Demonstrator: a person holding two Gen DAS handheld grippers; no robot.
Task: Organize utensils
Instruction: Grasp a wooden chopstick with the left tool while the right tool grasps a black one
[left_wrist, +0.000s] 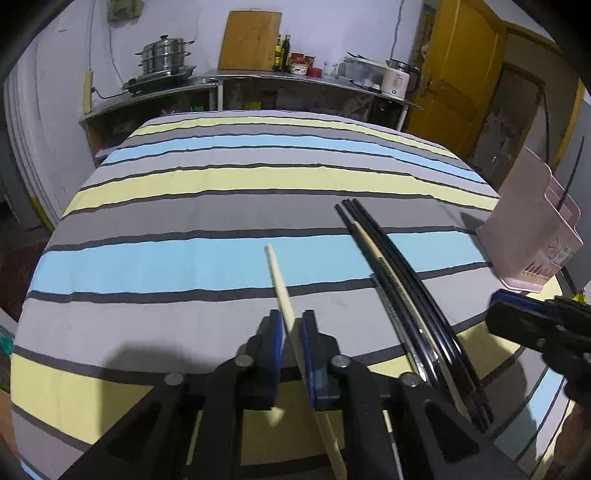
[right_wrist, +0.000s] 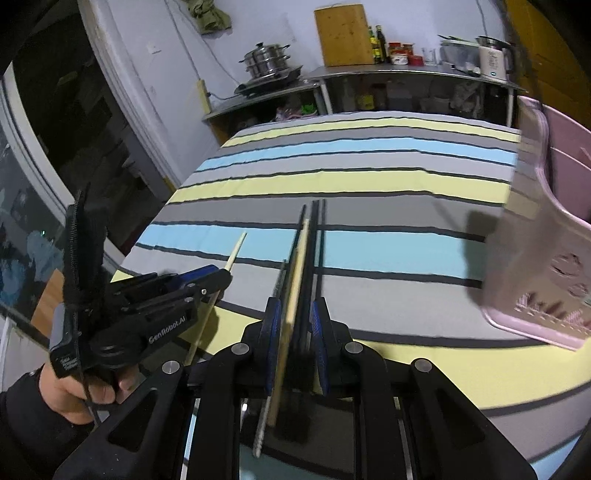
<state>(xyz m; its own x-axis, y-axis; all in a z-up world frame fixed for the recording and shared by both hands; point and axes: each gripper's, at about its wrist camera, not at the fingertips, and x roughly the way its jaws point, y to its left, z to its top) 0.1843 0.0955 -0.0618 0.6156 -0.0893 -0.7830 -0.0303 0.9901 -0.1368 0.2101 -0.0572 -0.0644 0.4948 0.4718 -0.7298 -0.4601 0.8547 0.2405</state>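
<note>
Striped cloth (left_wrist: 221, 177) in grey, yellow and blue covers the table, with a steel kitchen counter (left_wrist: 258, 79) behind it carrying a stacked steamer pot (left_wrist: 166, 55), a wooden cutting board (left_wrist: 249, 38), bottles and a white kettle (left_wrist: 397, 79). At the left of the right wrist view, a person's hand (right_wrist: 74, 391) holds the left gripper (left_wrist: 291, 325). Its blue pads are nearly closed and pinch a single pale wooden chopstick (left_wrist: 279, 277), whose tip points away over the blue stripe. Further right, the right gripper (right_wrist: 293, 317) stands partly closed around a bundle of chopsticks (right_wrist: 308, 251): several black ones with a light wooden one among them, lying together and reaching forward above the cloth. In the left wrist view that bundle sits just beside the single chopstick, apart from it. At the far right stands a pink utensil holder (left_wrist: 532, 229) with a slotted base, a dark utensil (left_wrist: 572, 177) leaning inside it.
</note>
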